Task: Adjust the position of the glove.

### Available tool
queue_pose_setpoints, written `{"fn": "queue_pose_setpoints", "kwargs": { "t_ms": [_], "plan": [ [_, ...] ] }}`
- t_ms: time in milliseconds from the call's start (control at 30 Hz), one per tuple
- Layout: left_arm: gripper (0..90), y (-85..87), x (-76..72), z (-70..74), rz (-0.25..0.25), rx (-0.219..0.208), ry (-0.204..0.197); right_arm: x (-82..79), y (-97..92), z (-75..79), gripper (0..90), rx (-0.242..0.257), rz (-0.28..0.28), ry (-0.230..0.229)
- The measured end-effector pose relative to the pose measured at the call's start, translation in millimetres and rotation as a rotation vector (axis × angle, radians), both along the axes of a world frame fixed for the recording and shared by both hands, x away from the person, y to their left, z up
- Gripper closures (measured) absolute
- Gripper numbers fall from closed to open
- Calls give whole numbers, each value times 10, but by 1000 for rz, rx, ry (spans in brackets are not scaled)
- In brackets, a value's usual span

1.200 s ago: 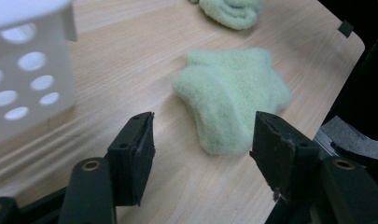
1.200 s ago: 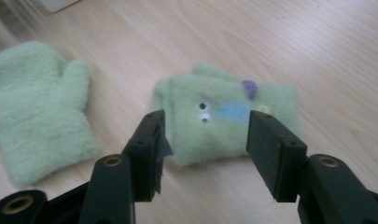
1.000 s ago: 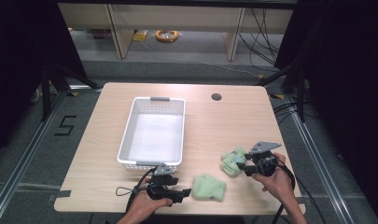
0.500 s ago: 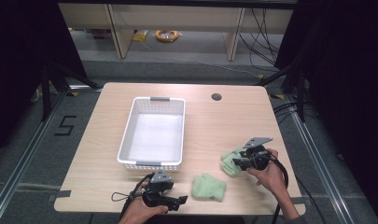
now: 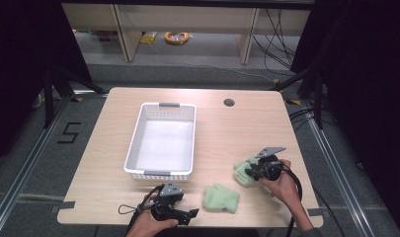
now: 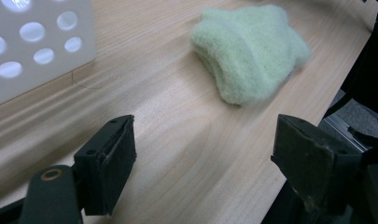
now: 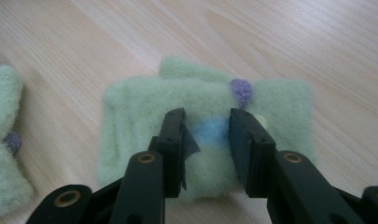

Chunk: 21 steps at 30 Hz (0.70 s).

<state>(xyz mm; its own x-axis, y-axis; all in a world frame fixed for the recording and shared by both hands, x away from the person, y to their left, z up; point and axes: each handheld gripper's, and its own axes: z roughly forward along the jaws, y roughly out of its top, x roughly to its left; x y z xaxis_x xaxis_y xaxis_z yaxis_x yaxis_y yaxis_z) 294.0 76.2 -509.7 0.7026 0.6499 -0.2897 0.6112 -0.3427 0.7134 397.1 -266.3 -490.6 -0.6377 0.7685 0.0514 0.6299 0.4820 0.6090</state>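
Observation:
A pale green fuzzy cloth (image 5: 243,170) with a purple dot and a blue patch (image 7: 144,107) lies at the table's front right. My right gripper (image 5: 252,172) (image 7: 206,135) has its jaws drawn in on a fold of it at the blue patch. A second green cloth (image 5: 220,198) (image 6: 252,51) lies near the front edge, and its edge (image 7: 4,186) appears at the left in the right gripper view. My left gripper (image 5: 188,215) (image 6: 203,154) stands wide open just short of this second cloth, with nothing between its jaws.
A white perforated basket (image 5: 160,174) (image 6: 37,46) stands empty at the table's middle left, just beyond my left gripper. A dark cable hole (image 5: 229,102) sits at the back. The table's front edge runs close under both hands.
My right gripper has slid left onto the green cloth and its jaws have narrowed on it. My left gripper has drawn back slightly toward the front edge.

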Motion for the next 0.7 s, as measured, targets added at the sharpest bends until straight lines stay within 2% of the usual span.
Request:
{"fn": "queue_pose_setpoints", "kwargs": {
  "t_ms": [33,100,133,167,200,233,267,300,400,433,467,500,567,600,633,667,700],
  "plan": [
    [206,-9,0,-8,2,-8,0,5,-6,-17,694,-11,9,-20],
    [208,7,11,-4,-24,27,-2,3,-8,-28,718,-17,3,-19],
    [208,-12,3,-9,-4,11,1,3,-8,-28,718,-17,3,-19],
    [209,1,11,-3,-21,19,-3,-4,-5,-15,734,-16,-2,-3],
    [209,-5,7,-2,-7,8,-1,-6,0,-19,756,-11,-1,-3],
    [209,0,12,1,-11,9,-5,-4,4,-32,774,-24,2,-22],
    [209,-6,10,-4,0,-4,-8,-8,11,-31,797,-23,2,-22],
    [209,-7,7,-6,7,-7,6,-13,9,-17,814,-29,3,-9],
    [212,-11,9,-15,1,-1,-8,-16,12,-17,840,-31,7,-17],
    [213,6,17,-8,-23,23,-3,-18,15,-26,849,-27,5,-34],
    [215,4,17,-11,-22,26,0,-25,8,0,856,-38,13,-17],
    [216,2,16,-14,-22,23,2,-30,10,4,862,-30,1,-25],
    [217,3,14,-13,-27,21,4,-47,7,27,872,18,-12,-51],
    [217,3,15,-11,-25,24,1,-47,7,27,872,18,-12,-51],
    [217,-4,12,-13,-14,8,0,-49,3,29,873,11,-10,-81],
    [217,-6,11,-14,-8,1,2,-66,-11,86,873,3,6,-63],
    [218,5,17,-14,-10,14,-1,-80,-8,113,873,17,0,-70]
  ]
}}
